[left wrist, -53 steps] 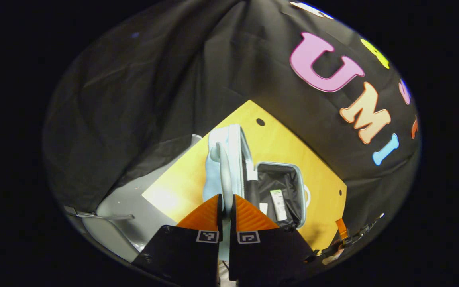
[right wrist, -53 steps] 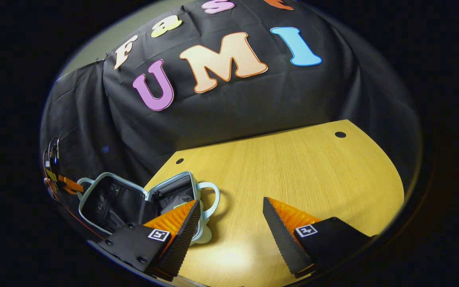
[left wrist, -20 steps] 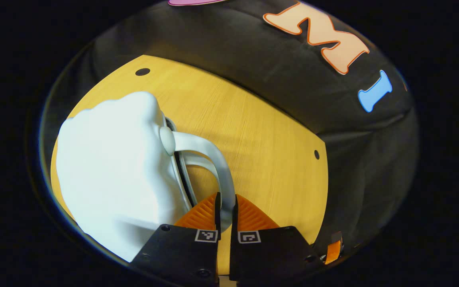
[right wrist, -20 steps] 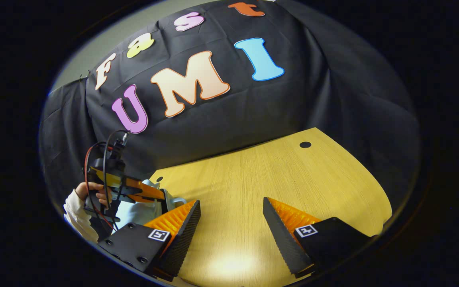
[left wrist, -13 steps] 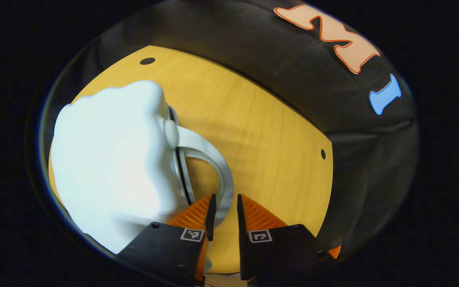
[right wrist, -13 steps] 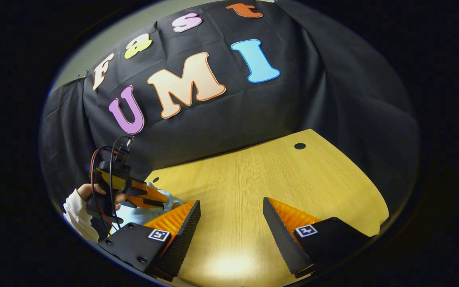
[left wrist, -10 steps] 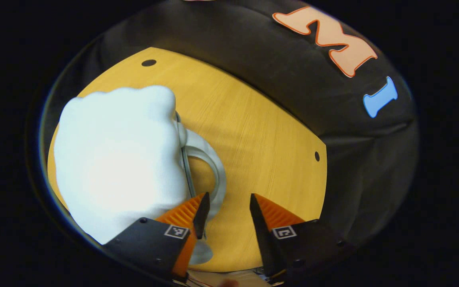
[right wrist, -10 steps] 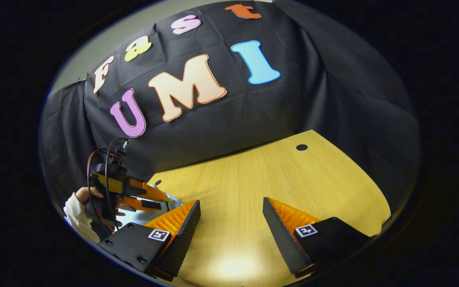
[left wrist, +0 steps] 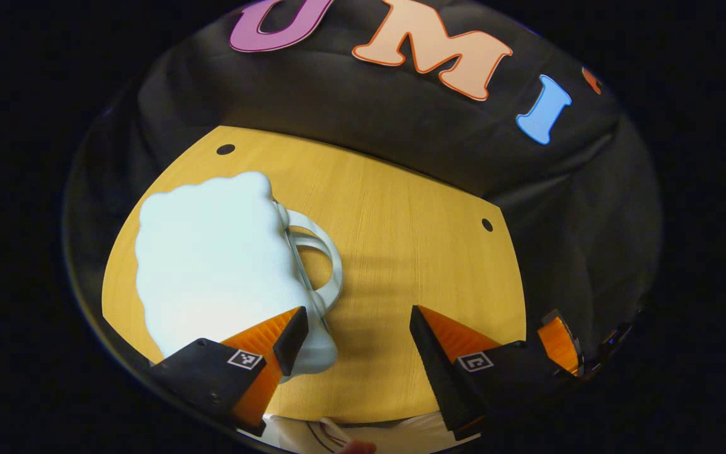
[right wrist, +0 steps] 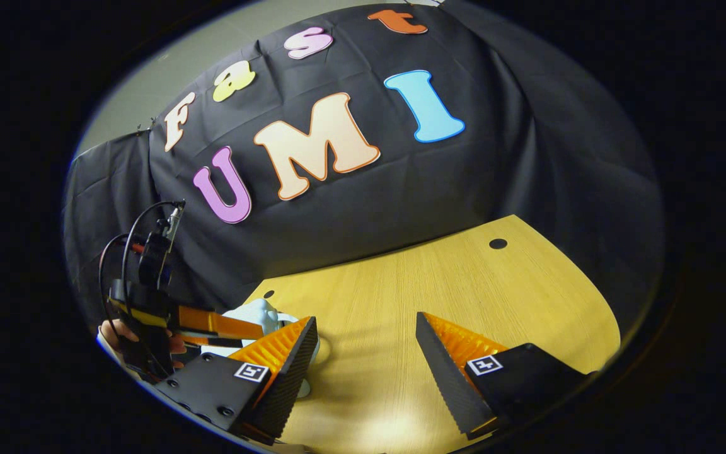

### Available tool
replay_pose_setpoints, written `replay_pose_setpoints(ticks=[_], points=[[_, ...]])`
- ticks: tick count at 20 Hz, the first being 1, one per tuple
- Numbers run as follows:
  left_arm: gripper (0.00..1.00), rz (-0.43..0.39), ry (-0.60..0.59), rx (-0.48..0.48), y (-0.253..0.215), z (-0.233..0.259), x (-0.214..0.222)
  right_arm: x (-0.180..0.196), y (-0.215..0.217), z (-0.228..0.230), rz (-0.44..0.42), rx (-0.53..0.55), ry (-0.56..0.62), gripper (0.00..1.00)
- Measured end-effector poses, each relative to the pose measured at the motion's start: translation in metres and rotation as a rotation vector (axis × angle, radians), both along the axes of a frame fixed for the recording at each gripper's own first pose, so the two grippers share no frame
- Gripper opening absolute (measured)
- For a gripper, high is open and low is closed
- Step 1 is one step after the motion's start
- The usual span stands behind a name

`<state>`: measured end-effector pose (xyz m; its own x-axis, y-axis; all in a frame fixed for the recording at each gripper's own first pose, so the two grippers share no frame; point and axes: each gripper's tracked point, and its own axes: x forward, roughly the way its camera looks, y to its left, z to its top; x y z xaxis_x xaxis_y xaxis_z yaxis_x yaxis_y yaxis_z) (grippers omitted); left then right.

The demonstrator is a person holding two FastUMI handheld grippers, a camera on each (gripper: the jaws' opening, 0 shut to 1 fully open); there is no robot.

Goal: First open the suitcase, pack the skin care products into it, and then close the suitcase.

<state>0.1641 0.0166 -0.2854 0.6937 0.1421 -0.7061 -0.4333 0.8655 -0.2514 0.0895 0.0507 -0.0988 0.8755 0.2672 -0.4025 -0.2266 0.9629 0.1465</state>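
- left gripper (left wrist: 350,328): fingers spread wide, holding nothing; hovers over the table (left wrist: 413,239) at the near-right corner of the suitcase (left wrist: 212,265); its left finger overlaps the case's lower right edge in the left gripper view, contact cannot be told
- suitcase: pale blue, closed, lying flat on the left part of the wooden table; lid faces up; 2 looped handles (left wrist: 325,265) stick out on its right side over bare wood
- right gripper (right wrist: 366,353): fingers spread wide, nothing between them; sits low over the table's near edge, well to the right of the suitcase; bare wood between its fingers
- right gripper view: the left gripper (right wrist: 212,328) shows at far left, held by a hand (right wrist: 114,331) with cables looping above it; the suitcase (right wrist: 256,315) peeks out just behind it, mostly hidden
- left gripper view: part of the right gripper (left wrist: 558,340) shows at the lower right rim
- table: 2 round holes (left wrist: 225,149) near the far edge; black cloth wall (left wrist: 350,126) behind
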Motion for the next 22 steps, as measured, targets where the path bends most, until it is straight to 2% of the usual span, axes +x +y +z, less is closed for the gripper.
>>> replay_pose_setpoints(ticks=[5, 14, 22], points=[[0.95, -0.025, -0.090, 0.026, -0.022, 0.008, -0.014, -0.007, -0.003, 0.015, -0.001, 0.004, -0.028, 0.98], [0.95, -0.037, -0.065, 0.045, -0.019, 0.008, -0.024, -0.015, -0.006, 0.018, -0.023, -0.006, -0.038, 0.98], [0.95, -0.100, -0.038, 0.045, -0.023, 0.006, -0.025, -0.018, -0.006, 0.018, -0.072, -0.010, -0.044, 0.98]])
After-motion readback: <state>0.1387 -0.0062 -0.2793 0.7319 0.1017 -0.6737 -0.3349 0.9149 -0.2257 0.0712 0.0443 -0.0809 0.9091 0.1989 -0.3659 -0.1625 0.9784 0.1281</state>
